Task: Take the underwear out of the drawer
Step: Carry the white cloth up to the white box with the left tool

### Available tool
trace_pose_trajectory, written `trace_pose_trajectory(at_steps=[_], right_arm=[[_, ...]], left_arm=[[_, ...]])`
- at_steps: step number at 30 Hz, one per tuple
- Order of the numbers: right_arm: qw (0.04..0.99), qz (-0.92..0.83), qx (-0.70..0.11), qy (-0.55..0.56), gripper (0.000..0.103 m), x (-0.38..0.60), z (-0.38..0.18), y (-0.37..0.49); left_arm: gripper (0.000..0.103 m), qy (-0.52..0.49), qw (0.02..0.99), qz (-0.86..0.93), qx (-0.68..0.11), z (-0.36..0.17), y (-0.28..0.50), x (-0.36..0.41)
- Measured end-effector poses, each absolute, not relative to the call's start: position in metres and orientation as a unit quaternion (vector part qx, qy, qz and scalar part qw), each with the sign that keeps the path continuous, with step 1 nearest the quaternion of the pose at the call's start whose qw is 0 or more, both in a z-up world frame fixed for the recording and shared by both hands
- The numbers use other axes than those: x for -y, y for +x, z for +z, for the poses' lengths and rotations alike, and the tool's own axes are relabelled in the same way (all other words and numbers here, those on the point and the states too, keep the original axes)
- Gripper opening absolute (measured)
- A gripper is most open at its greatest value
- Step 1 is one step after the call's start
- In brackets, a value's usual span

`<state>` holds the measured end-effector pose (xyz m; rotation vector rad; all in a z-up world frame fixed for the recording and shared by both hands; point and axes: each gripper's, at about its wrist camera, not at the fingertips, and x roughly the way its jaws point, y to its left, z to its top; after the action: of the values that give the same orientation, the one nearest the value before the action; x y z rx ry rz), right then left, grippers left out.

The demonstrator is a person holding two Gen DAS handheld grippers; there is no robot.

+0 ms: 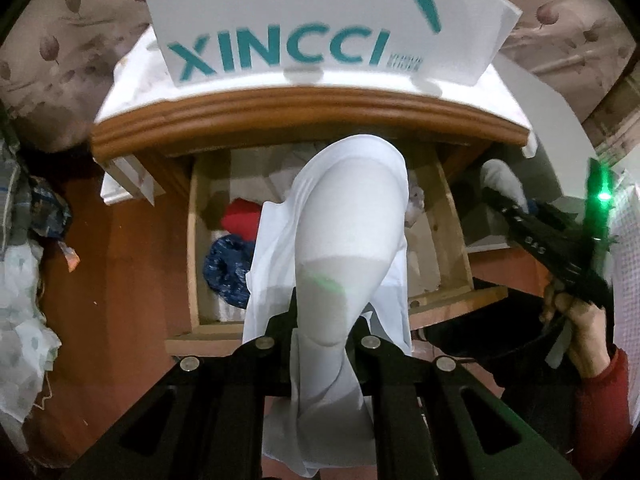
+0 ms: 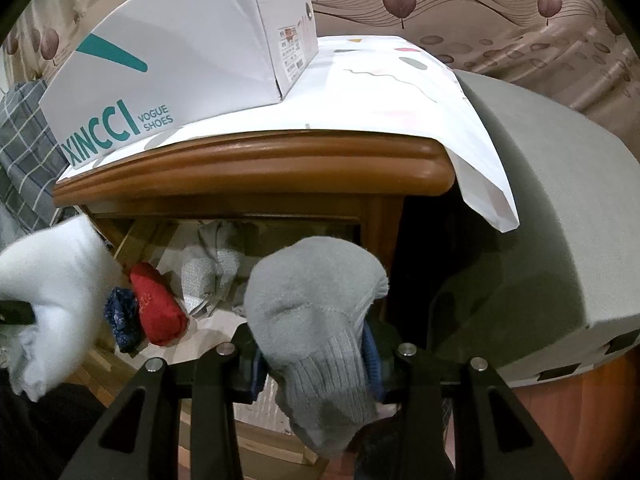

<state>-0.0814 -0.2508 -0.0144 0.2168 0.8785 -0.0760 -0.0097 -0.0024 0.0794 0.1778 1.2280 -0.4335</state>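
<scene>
My left gripper (image 1: 324, 320) is shut on white underwear (image 1: 344, 232), held up above the open wooden drawer (image 1: 452, 240); the cloth drapes over the jaws and hides the fingertips. My right gripper (image 2: 316, 344) is shut on a grey sock (image 2: 312, 316) over the drawer's right side (image 2: 372, 240). The right gripper also shows in the left wrist view (image 1: 540, 232) at the right. The white underwear shows at the left of the right wrist view (image 2: 52, 292). A red cloth roll (image 1: 240, 220) (image 2: 158, 304) and a blue patterned one (image 1: 228, 272) (image 2: 122, 320) lie in the drawer.
A white XINCCI shoe box (image 1: 320, 20) (image 2: 172, 52) stands on the nightstand's paper-covered top (image 2: 380, 92). A grey padded surface (image 2: 540, 220) is at the right. Bedding and cloths (image 1: 24, 260) lie at the left. A black bowl-like container (image 1: 480, 340) sits below the drawer's right corner.
</scene>
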Motion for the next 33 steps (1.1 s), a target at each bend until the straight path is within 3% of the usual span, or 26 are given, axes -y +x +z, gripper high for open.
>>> trace_pose_trajectory(at_steps=[12, 22, 33], right_arm=[[0.899, -0.039, -0.423, 0.109, 0.039, 0.253, -0.014, -0.082], [0.900, -0.040, -0.419, 0.114, 0.039, 0.255, -0.012, -0.083], [0.899, -0.043, -0.416, 0.132, 0.039, 0.258, -0.011, -0.084]], left_arm=[[0.009, 0.061, 0.846, -0.209, -0.487, 0.186, -0.023, -0.025], [0.009, 0.046, 0.889, -0.194, -0.411, 0.285, 0.015, -0.030], [0.010, 0.058, 0.903, -0.173, -0.388, 0.312, 0.100, 0.005]])
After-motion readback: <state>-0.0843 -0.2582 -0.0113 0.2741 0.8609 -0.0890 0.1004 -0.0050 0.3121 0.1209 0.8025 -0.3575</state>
